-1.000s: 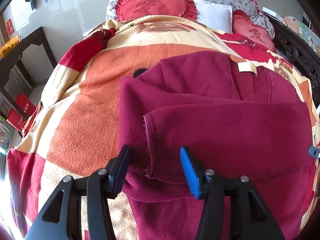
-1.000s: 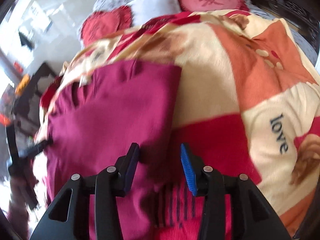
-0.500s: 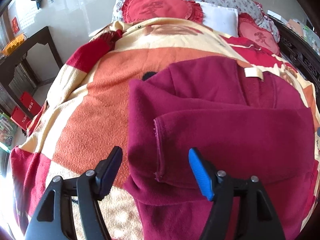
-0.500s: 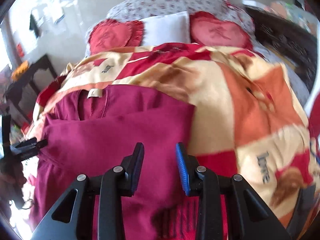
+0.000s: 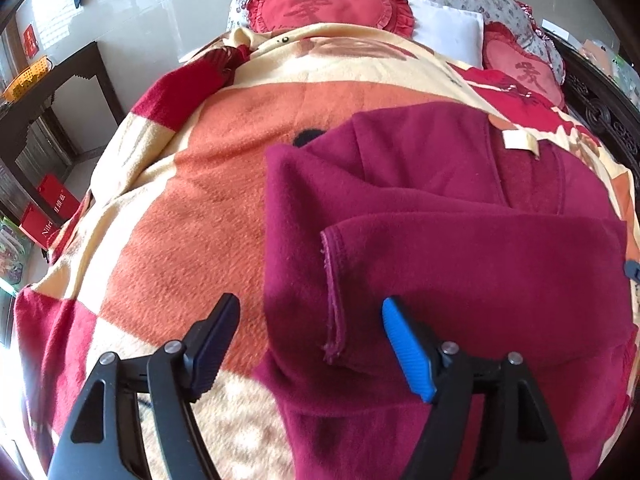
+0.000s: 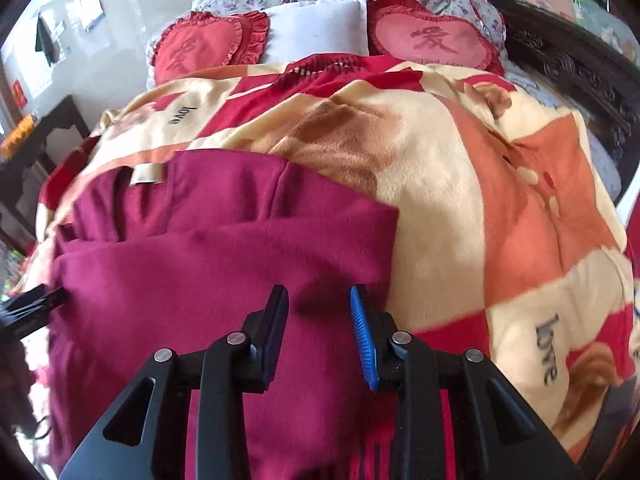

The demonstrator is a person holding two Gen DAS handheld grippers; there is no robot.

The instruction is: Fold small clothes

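A maroon fleece top [image 5: 460, 240] lies on the bed blanket [image 5: 192, 208], collar and white label [image 5: 518, 140] at the far end. One sleeve [image 5: 480, 280] is folded across its body, cuff edge at the left. My left gripper [image 5: 310, 344] is open and empty, hovering over the top's left edge by the cuff. In the right wrist view the top [image 6: 208, 264] fills the left half. My right gripper [image 6: 319, 328] is open and empty above the top's right edge. The left gripper's tip [image 6: 36, 304] shows at the far left.
Red heart cushions [image 6: 436, 44] and a white pillow [image 6: 320, 28] lie at the head of the bed. A dark carved bed frame [image 6: 568, 68] runs along the right. A dark side table [image 5: 48, 92] with an orange basket stands left of the bed.
Both grippers have drawn back a little from the top. The left gripper's jaws have opened wider. The right gripper has swung to face the head of the bed.
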